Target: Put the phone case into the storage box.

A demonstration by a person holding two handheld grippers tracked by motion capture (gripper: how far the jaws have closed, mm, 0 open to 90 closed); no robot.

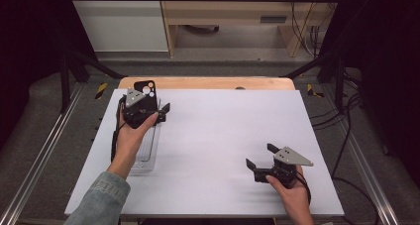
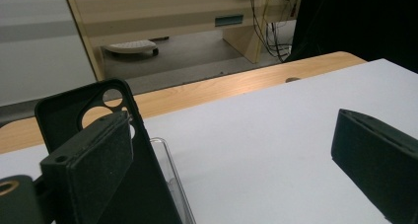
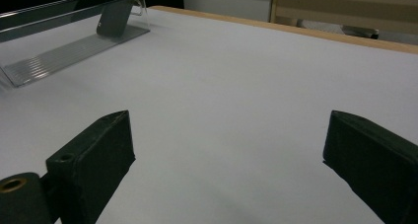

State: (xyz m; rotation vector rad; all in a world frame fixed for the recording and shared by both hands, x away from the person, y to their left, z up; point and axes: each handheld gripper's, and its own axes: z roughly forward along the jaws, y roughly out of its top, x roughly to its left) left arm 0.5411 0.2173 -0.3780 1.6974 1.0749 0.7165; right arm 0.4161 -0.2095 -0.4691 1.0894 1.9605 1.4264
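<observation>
The black phone case (image 1: pixel 146 92) leans on the clear stand (image 1: pixel 148 153) at the table's 10 o'clock; the left gripper (image 1: pixel 157 113), jaws wide, looks just released; next, withdraw carefully; the right gripper (image 1: pixel 261 154) waits wide at 4 o'clock.

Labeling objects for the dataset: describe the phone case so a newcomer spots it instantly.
Start at the white table and go to its far left corner. By the left gripper, the black phone case leans in a clear stand. Round camera cutouts at its top mark it out.

Black phone case (image 1: pixel 146 92), clear ribbed stand (image 1: pixel 147 153), white table (image 1: pixel 218 136)
</observation>
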